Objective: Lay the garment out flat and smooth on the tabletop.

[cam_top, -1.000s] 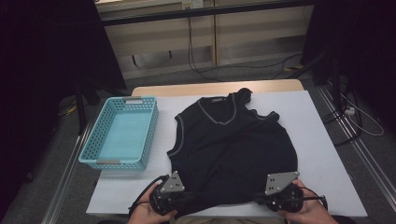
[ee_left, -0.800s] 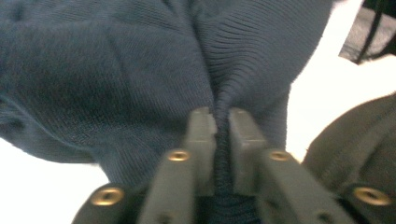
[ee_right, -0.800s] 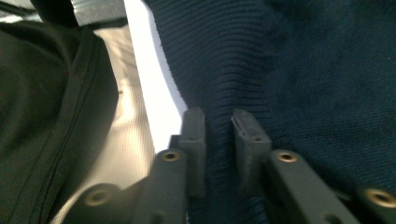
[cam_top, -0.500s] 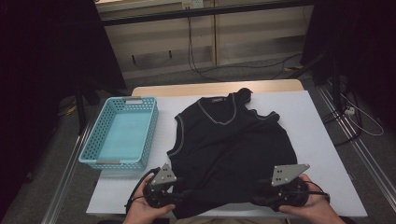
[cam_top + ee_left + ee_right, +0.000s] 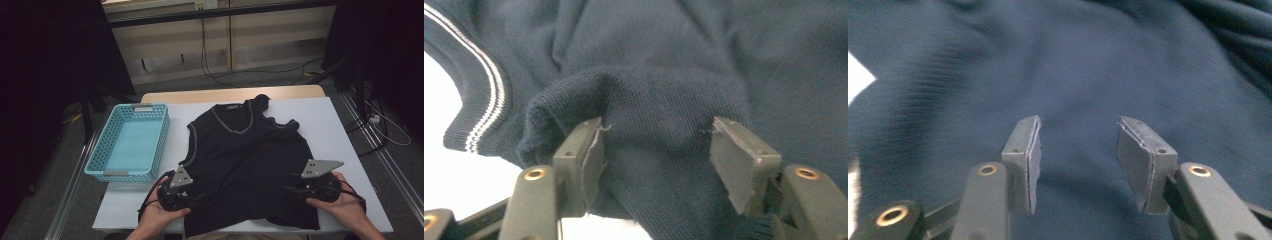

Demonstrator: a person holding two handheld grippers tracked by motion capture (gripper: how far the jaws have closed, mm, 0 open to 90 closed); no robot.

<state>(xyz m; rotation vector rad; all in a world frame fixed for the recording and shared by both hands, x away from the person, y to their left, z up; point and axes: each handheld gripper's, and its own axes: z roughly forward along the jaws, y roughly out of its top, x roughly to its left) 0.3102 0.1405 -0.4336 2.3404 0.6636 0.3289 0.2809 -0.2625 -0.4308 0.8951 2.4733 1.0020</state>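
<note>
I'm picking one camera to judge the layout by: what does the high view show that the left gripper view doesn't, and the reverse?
High view: the whole white table, the light blue plastic basket left of the dark sleeveless knit vest, and both hands with the left gripper and right gripper at its lower part.

Left gripper view: the knit weave close up, the white double stripe along an edge, and open jaws with a fold of fabric between them.

Both share the vest, the table and the left gripper.
</note>
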